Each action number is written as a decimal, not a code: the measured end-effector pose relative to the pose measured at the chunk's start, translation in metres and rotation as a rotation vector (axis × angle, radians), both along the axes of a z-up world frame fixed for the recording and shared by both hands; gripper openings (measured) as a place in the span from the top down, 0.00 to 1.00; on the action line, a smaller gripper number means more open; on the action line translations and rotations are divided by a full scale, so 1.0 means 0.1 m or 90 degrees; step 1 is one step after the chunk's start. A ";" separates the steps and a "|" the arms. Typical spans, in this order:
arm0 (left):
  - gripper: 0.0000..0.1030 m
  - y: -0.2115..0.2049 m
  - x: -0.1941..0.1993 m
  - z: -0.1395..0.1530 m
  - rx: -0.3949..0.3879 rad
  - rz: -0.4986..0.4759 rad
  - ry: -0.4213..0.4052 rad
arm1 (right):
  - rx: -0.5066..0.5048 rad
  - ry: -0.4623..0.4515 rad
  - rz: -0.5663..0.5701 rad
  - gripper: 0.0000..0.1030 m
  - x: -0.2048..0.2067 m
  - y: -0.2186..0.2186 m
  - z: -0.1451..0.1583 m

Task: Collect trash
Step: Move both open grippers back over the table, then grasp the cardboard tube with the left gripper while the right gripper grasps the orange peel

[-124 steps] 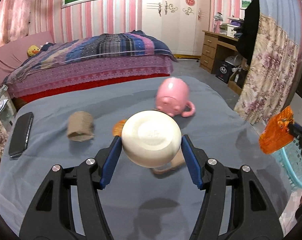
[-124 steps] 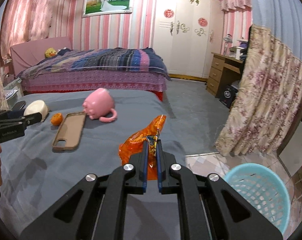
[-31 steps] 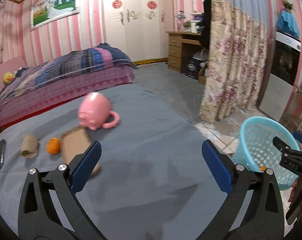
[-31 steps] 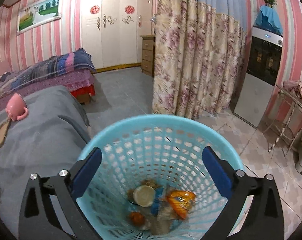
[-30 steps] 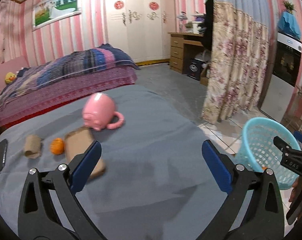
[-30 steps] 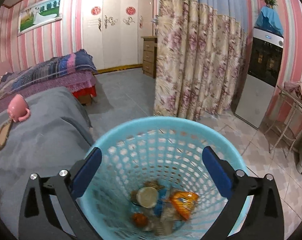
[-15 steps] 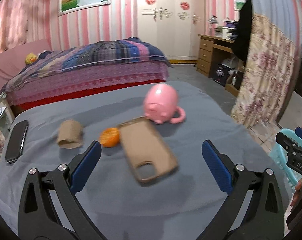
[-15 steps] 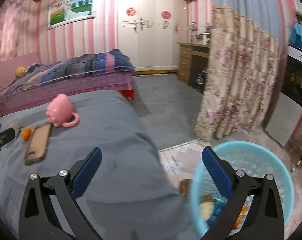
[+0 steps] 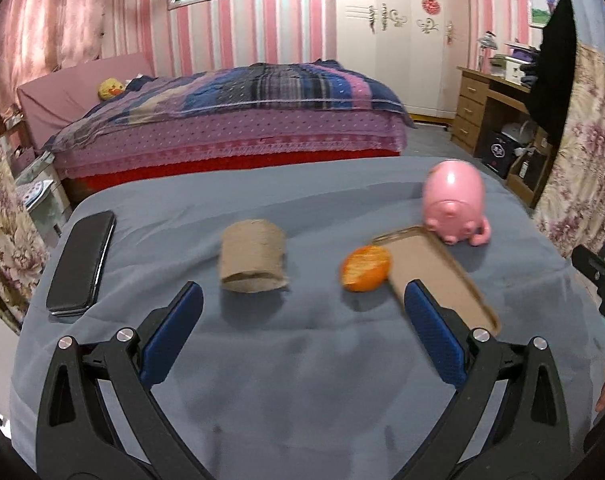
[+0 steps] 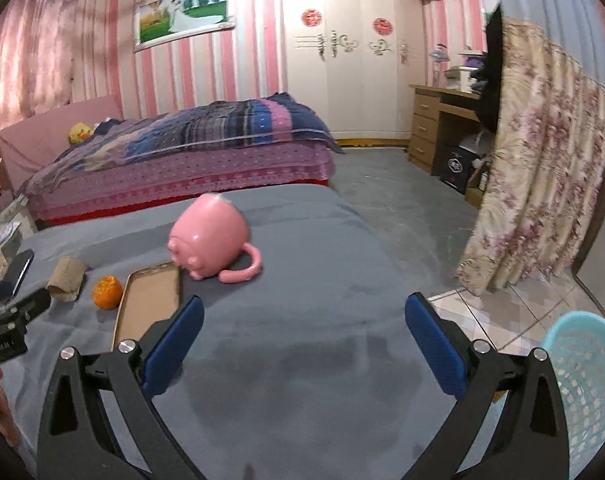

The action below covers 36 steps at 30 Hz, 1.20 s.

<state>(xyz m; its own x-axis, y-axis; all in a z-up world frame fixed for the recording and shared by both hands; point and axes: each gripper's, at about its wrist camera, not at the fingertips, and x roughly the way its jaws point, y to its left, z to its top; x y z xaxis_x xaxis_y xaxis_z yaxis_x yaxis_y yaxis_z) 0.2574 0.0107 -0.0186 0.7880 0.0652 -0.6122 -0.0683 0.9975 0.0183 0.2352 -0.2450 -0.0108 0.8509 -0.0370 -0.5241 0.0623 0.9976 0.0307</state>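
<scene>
On the grey-covered table [image 9: 302,380] lie a brown cardboard roll [image 9: 253,257] and an orange peel [image 9: 366,268]. My left gripper [image 9: 302,320] hovers open just in front of them, nothing between its blue pads. The same roll [image 10: 67,279] and peel [image 10: 108,292] show at the left of the right wrist view. My right gripper [image 10: 302,344] is open and empty over the table's right half. The light blue mesh basket [image 10: 582,368] stands on the floor at the lower right.
A pink pig-shaped mug [image 9: 454,208] lies upside down beside a brown phone case [image 9: 434,276]. A black phone [image 9: 82,260] rests near the table's left edge. A bed [image 9: 230,120], a wooden desk [image 10: 442,128] and a floral curtain [image 10: 542,168] surround the table.
Both grippers have swung from the basket back to the table. The left one now faces the cardboard roll and the peel from closer. Both stay open.
</scene>
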 end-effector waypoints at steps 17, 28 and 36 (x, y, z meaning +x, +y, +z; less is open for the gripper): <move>0.05 0.47 0.51 -0.31 -0.049 0.077 0.057 | 0.013 0.062 0.024 0.04 0.29 0.06 -0.29; 0.52 0.47 0.95 -0.47 -0.055 0.042 0.131 | 0.015 0.076 0.045 0.04 0.48 0.13 -0.29; 0.53 0.59 0.36 -0.35 0.001 0.088 0.095 | 0.030 0.059 0.127 0.05 0.51 0.57 -0.25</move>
<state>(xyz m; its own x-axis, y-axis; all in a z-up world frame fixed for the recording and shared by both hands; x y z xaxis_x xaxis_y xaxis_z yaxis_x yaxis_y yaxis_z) 0.2934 0.0700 -0.0534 0.6726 0.1678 -0.7207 -0.2008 0.9788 0.0405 0.2859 -0.1877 -0.0361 0.7868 0.1546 -0.5976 -0.1321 0.9879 0.0817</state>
